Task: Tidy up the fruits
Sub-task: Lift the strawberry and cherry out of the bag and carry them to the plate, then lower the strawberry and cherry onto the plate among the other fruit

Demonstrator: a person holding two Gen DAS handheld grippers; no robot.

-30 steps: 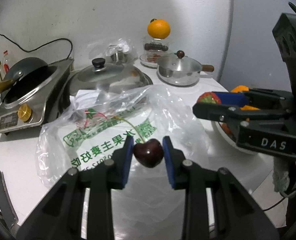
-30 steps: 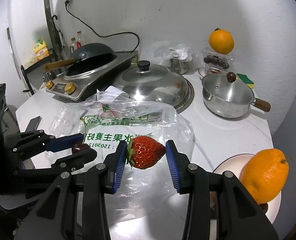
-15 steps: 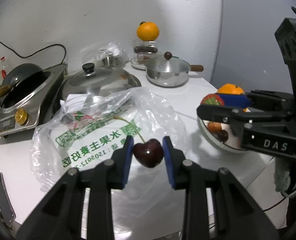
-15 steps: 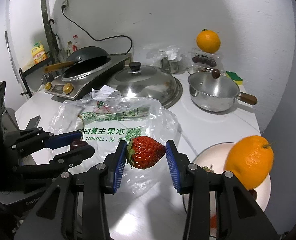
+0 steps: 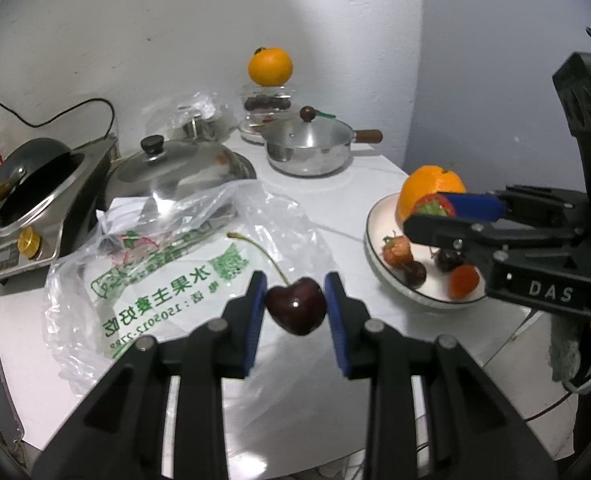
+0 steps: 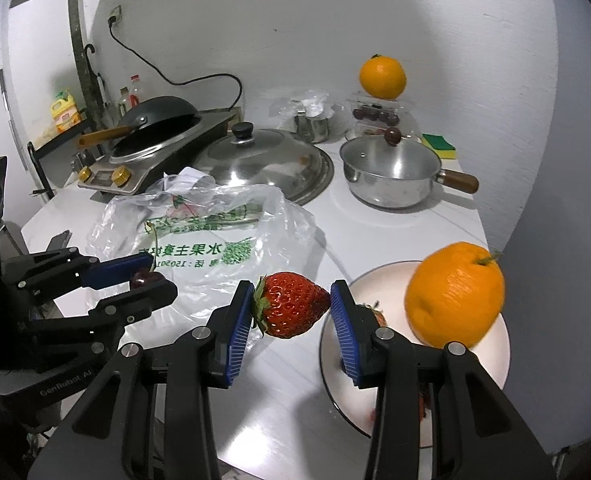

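My left gripper point(image 5: 295, 306) is shut on a dark red cherry point(image 5: 296, 310) with a long stem, held above the clear plastic bag point(image 5: 167, 256). My right gripper point(image 6: 292, 312) is shut on a red strawberry point(image 6: 291, 306), held just left of the white plate point(image 6: 495, 364). The plate point(image 5: 375, 256) holds an orange point(image 6: 453, 294), strawberries and cherries point(image 5: 413, 272). In the left wrist view the right gripper point(image 5: 439, 216) hovers over the plate with its strawberry point(image 5: 431, 206). In the right wrist view the left gripper point(image 6: 151, 276) is at the left with its cherry point(image 6: 145, 279).
A steel pot with lid point(image 6: 391, 174), a large domed lid point(image 6: 263, 160), a wok on a cooker point(image 6: 151, 124), an orange on a clear cherry box point(image 6: 381, 78), a green sponge point(image 6: 439, 146) and bottles point(image 6: 67, 110) stand at the back of the white counter.
Both grippers have moved right toward the plate with their fruit. The plate and its fruit now show fully in the left wrist view.
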